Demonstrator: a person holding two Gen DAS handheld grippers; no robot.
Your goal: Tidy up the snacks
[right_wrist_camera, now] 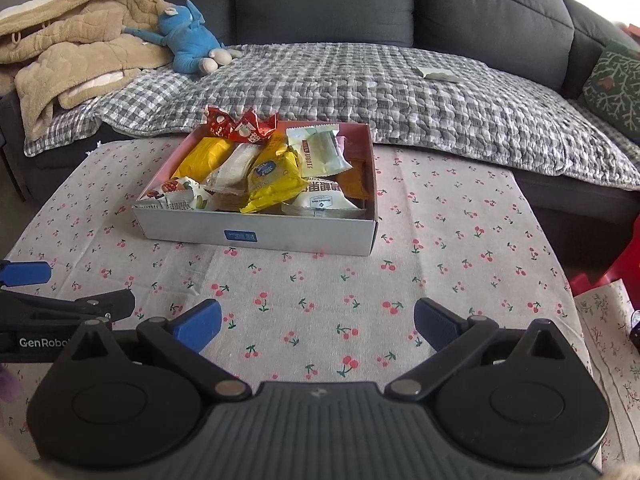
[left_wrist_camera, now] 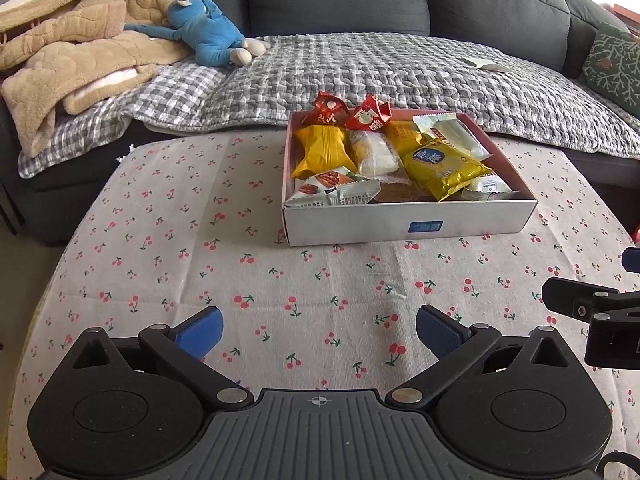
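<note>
A shallow white cardboard box [left_wrist_camera: 404, 224] [right_wrist_camera: 256, 236] stands on the cherry-print tablecloth and holds several wrapped snacks: yellow packets [left_wrist_camera: 444, 168] [right_wrist_camera: 272, 180], red wrappers [left_wrist_camera: 366, 114] [right_wrist_camera: 240, 124], a pale green packet [left_wrist_camera: 452, 134] [right_wrist_camera: 320, 150] and a nut packet [left_wrist_camera: 332, 190] [right_wrist_camera: 176, 194]. My left gripper [left_wrist_camera: 318, 330] is open and empty, low over the cloth in front of the box. My right gripper [right_wrist_camera: 316, 326] is open and empty, also in front of the box. Each gripper shows at the edge of the other's view.
A grey sofa with a checked cover [left_wrist_camera: 360, 68] runs behind the table. On it lie a tan blanket [left_wrist_camera: 72, 52], a blue plush toy [left_wrist_camera: 208, 36], a small white packet [left_wrist_camera: 482, 63] and a green cushion [left_wrist_camera: 616, 64]. A red object [right_wrist_camera: 624, 264] stands right of the table.
</note>
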